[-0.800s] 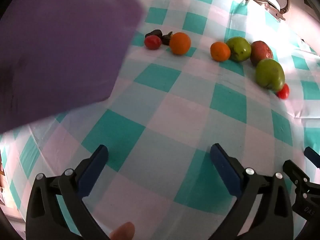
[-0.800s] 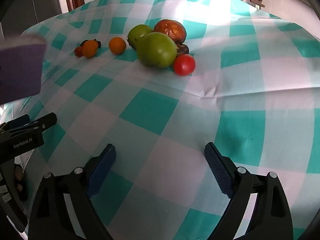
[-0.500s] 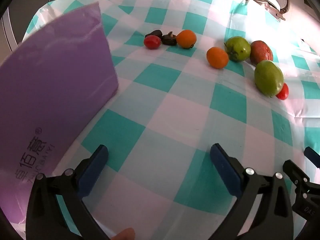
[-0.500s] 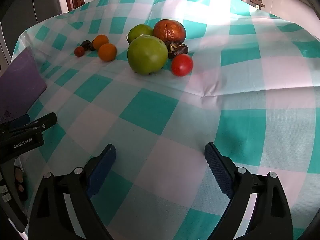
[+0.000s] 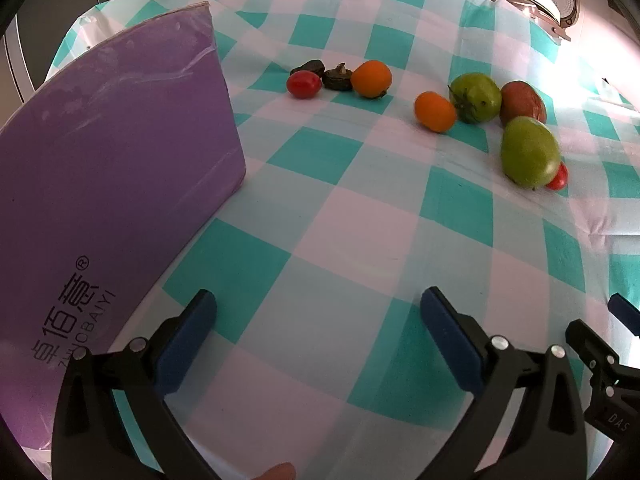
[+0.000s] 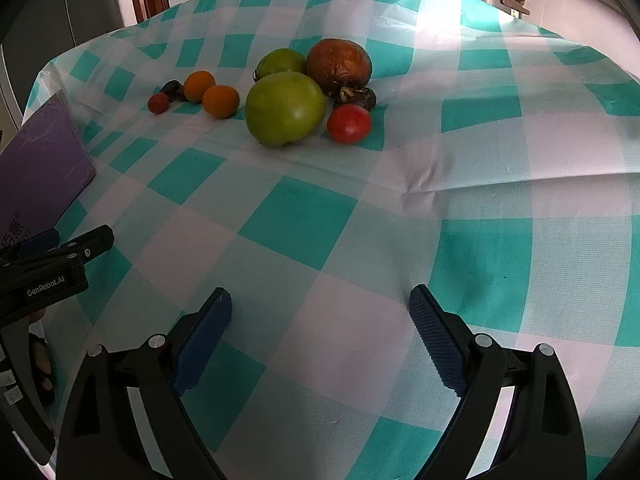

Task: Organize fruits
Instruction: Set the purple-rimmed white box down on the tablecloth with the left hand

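Black tongs [image 5: 320, 332] w/ blue pads [image 6: 436, 336]

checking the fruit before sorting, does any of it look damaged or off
One does. The brown fruit at the back of the cluster, behind the big green fruit, has dull, wrinkled, blotchy skin, as if overripe or spoiling. A small dark shrivelled piece lies just in front of it. The oranges and red tomatoes look sound.
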`<state>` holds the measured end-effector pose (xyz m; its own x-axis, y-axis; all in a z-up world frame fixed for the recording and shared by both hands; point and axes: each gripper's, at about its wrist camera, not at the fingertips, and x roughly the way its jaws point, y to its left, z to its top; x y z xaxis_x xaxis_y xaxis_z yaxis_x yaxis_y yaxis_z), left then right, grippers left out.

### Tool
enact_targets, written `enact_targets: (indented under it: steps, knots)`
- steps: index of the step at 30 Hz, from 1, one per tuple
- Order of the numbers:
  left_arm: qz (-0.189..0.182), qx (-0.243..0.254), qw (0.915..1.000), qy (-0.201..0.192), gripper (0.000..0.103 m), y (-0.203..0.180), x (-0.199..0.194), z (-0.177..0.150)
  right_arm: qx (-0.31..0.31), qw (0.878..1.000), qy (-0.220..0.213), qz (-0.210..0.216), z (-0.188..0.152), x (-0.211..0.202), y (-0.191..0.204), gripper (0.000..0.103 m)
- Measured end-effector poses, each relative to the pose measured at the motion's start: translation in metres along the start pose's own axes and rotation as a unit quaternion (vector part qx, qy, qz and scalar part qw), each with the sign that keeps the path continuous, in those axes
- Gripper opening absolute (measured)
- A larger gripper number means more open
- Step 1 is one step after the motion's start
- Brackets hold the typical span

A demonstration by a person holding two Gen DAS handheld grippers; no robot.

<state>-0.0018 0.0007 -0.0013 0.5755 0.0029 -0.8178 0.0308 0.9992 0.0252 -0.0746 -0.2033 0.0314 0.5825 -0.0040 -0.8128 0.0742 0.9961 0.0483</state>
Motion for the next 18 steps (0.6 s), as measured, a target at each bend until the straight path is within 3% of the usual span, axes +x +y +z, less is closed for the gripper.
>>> enact_targets:
  steps: [18]
  knots:
    - [0.0,0.0,1.0,0.0,0.102,-0.0004,0.0007,0.0008,0.004,1.0,0.0,-0.003,0.001,0.0004,0.0007,0.088]
